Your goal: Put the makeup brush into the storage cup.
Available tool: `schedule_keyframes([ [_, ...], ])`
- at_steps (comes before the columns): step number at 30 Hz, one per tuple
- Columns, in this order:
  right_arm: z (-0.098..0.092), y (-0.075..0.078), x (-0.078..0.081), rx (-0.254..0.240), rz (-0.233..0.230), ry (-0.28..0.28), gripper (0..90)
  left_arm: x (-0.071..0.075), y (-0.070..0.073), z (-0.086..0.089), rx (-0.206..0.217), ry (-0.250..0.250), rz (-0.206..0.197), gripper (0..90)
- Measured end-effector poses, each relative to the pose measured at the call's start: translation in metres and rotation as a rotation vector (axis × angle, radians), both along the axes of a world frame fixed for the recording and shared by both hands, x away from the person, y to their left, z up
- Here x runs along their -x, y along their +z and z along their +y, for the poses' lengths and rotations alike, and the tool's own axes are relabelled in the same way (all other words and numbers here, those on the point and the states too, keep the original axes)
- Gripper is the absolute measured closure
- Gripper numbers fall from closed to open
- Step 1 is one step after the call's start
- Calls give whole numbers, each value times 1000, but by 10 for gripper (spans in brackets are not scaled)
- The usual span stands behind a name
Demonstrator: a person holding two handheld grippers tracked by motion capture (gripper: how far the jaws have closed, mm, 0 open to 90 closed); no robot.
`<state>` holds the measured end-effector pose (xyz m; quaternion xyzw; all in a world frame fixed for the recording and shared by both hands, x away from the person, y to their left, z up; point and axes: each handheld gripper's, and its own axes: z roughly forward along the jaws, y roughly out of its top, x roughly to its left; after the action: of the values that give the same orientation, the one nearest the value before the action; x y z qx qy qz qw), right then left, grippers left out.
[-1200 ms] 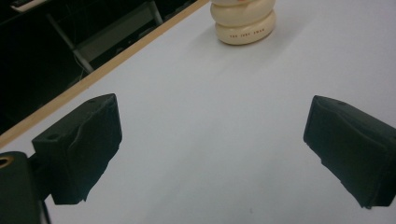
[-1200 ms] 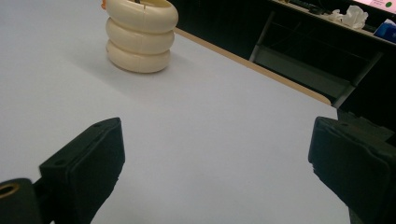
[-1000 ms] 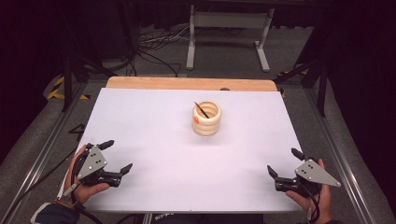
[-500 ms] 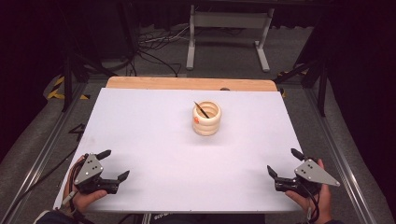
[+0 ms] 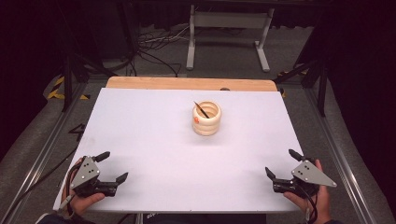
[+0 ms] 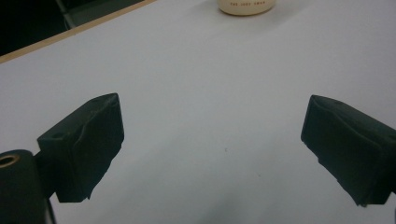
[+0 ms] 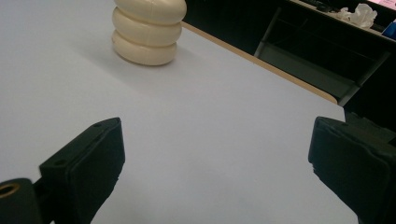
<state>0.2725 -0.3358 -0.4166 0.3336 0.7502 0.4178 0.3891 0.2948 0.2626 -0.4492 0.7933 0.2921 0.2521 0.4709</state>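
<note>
Bench holds a cream ringed pot with a dark stick inside, far from both tools; left tool and right tool sit open at the near corners, holding nothing

One ribbed cream holder, one dark pen inside, two hand-held grippers.

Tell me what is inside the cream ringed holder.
A thin dark stick leans inside the cream ringed holder, its tip above the rim. The holder's wall hides its lower end and the bottom.
</note>
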Motion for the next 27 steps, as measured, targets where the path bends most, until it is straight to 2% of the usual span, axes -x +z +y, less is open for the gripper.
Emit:
schedule_keyframes([
  [8,1,1,2,0,-5,-1,44,2,2,0,-9,-4,-19,70],
  [14,1,1,0,0,-2,-3,45,3,1,0,-20,-6,-15,70],
  [20,4,1,-1,1,-4,7,44,6,2,3,-8,10,-26,70],
  [27,5,2,-4,0,-6,13,45,9,2,4,-16,25,-27,70],
])
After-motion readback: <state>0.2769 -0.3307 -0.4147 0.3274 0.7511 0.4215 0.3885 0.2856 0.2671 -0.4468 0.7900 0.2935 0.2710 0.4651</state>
